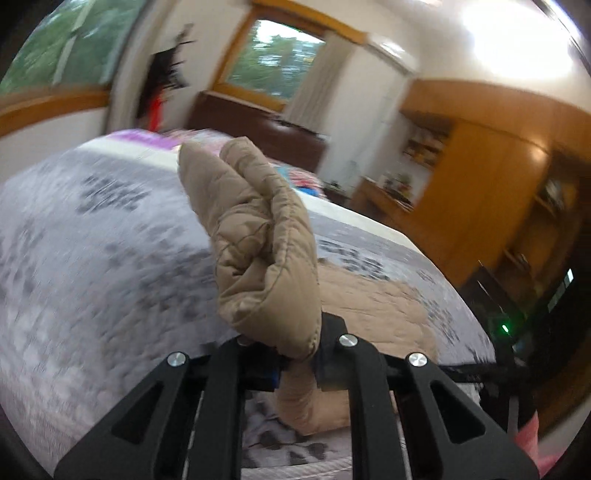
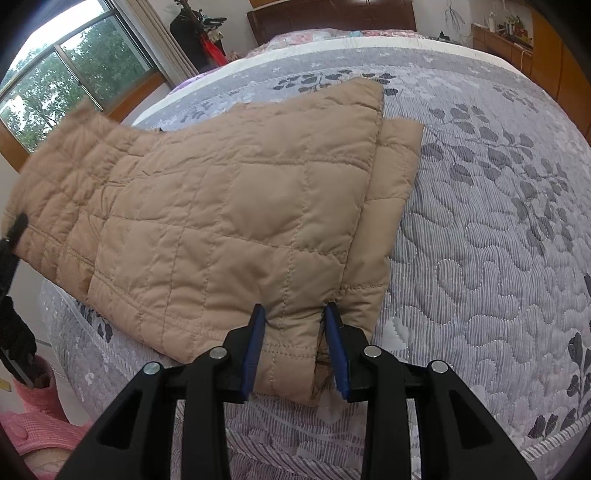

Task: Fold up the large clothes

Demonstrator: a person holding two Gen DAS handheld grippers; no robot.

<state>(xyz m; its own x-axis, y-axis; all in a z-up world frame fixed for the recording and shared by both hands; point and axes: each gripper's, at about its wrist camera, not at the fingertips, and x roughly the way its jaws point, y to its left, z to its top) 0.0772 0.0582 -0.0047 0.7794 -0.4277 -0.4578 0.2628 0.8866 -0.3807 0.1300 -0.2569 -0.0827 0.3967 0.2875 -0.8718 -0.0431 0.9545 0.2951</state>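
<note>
Nearest us, our right gripper [image 2: 295,347] is clamped on the near hem of the tan quilted jacket [image 2: 229,218], which lies spread on the grey leaf-patterned bedspread [image 2: 480,258]. Our left gripper [image 1: 295,354] is pinched tight on a bunched fold of the same jacket [image 1: 258,240], lifted clear above the bedspread [image 1: 92,258]. Beyond the jacket's far edge sit a dark wooden headboard [image 2: 332,14] and, left of it, a window [image 2: 74,74]; nothing lies between.

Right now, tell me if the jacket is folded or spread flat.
Partly folded. The jacket lies doubled on the bed, a lower layer showing at its right edge; the left gripper holds one end lifted.
</note>
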